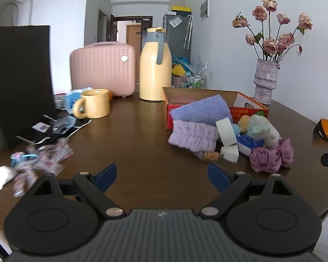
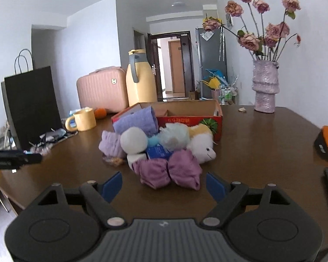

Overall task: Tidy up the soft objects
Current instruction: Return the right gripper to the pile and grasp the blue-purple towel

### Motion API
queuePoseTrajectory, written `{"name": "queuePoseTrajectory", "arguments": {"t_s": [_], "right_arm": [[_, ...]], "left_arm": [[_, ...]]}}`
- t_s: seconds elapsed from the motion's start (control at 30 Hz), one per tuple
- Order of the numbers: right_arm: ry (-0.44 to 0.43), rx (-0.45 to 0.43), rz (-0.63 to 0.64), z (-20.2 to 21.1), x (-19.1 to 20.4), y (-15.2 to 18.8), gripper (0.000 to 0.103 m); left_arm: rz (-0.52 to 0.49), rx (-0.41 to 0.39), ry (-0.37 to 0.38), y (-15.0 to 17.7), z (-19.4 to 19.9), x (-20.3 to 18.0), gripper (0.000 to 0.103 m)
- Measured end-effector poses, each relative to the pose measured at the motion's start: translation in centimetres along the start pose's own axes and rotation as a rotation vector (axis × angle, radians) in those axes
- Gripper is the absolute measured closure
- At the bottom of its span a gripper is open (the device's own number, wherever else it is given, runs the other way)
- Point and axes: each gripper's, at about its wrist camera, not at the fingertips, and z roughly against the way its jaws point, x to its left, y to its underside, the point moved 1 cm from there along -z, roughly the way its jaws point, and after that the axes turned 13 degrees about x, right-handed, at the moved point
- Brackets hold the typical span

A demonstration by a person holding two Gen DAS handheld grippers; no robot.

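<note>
- Bow (image 2: 170, 169): in front of the box (image 2: 192, 121), nearest piece of the soft pile; light, squashy satin, likely slippery.
- Pinch its cinched middle.
- Right gripper (image 2: 164, 186): wide, empty, just short of it.
- Left gripper (image 1: 163, 176): wide, empty.

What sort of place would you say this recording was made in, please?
Most likely a lived-in flat: a dark wooden dining table holding a pale yellow thermos jug and dried pink roses in a lilac vase, with a grey fridge by the hallway.
</note>
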Motion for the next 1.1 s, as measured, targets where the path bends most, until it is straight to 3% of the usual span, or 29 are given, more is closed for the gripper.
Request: {"name": "queuePoseTrajectory", "arguments": {"t_s": [0.27, 0.47, 0.57, 0.63, 0.67, 0.7, 0.8, 0.97, 1.1], "right_arm": [[-0.044, -0.010, 0.056, -8.7, 0.4, -8.4, 0.022], [-0.127, 0.040, 0.060, -18.4, 0.6, -15.1, 0.029], [-0.193, 0.147, -0.013, -23.2, -0.2, -17.3, 0.039], [-0.224, 0.202, -0.054, -25.1, -0.7, -17.6, 0.050], [-0.247, 0.221, -0.075, -25.8, -0.9, -17.6, 0.066], [-0.276, 0.237, -0.088, -26.3, -0.9, -17.4, 0.086], [-0.284, 0.207, -0.047, -25.7, 0.0, -17.0, 0.098], [-0.259, 0.066, 0.015, -20.9, 2.2, -17.9, 0.099], [-0.280, 0.006, 0.033, -15.3, 3.2, -18.1, 0.100]], "left_arm": [[0.002, 0.007, 0.135, -8.2, -9.7, -0.6, 0.012], [0.042, 0.148, 0.275, -13.5, -19.7, 0.4, 0.019], [0.102, 0.239, 0.389, -14.3, -23.5, 1.5, 0.029], [0.157, 0.295, 0.474, -14.4, -25.1, 2.4, 0.053], [0.177, 0.308, 0.520, -14.4, -25.5, 2.8, 0.078], [0.188, 0.308, 0.559, -14.4, -25.6, 3.1, 0.091], [0.172, 0.230, 0.567, -14.6, -24.3, 3.4, 0.099], [0.127, 0.110, 0.560, -15.8, -20.3, 2.8, 0.101], [0.096, -0.023, 0.564, -16.6, -13.8, 2.3, 0.101]]}}
